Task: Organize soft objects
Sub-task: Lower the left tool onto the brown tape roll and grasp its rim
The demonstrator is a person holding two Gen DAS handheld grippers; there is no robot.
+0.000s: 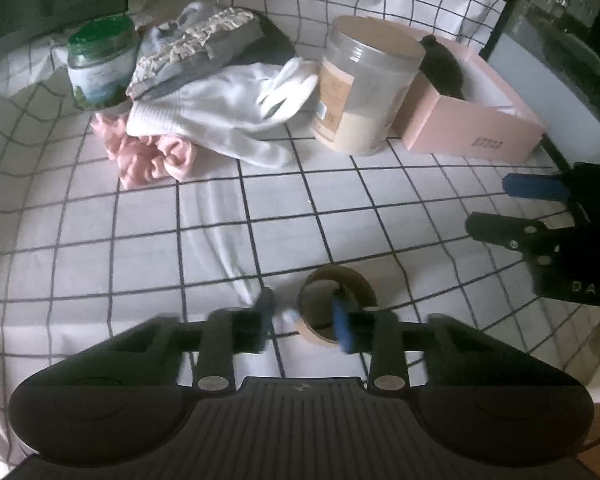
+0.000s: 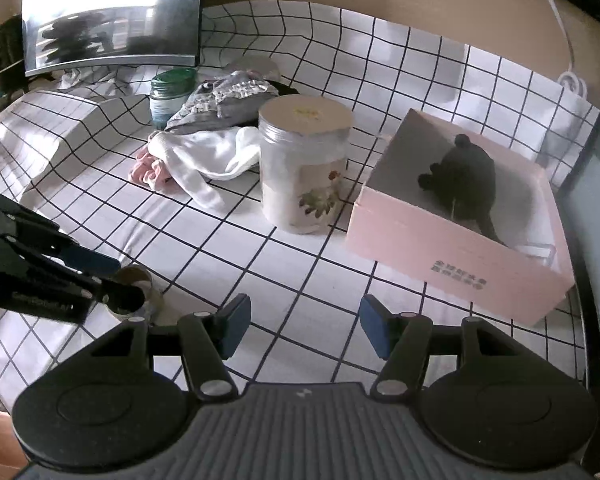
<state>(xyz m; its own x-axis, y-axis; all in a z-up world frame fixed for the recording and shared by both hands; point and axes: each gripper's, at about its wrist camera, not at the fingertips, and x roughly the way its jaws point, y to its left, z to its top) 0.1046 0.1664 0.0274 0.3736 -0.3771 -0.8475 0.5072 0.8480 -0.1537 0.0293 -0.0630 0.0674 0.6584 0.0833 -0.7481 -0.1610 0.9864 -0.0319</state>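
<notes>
White and pink cloth, a glove (image 1: 220, 120) heaped on a pink rag (image 1: 152, 160), lay limp and light on the checked surface (image 1: 340, 208) beside the jar (image 1: 364, 84), likely best pinched at a raised fold. The pink box (image 2: 452, 256) held one dark soft toy (image 2: 464, 176). The right tongs (image 2: 300, 326) stood apart and empty, while the left tongs (image 1: 304, 316) straddled a tape roll's (image 1: 336, 300) rim, grip uncertain.

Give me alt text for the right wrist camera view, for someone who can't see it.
An open right gripper hovers over a grid-patterned cloth, facing a pink box holding a dark soft toy. Beyond a lidded jar lies a pile of soft clothes; the left gripper enters at left.
</notes>
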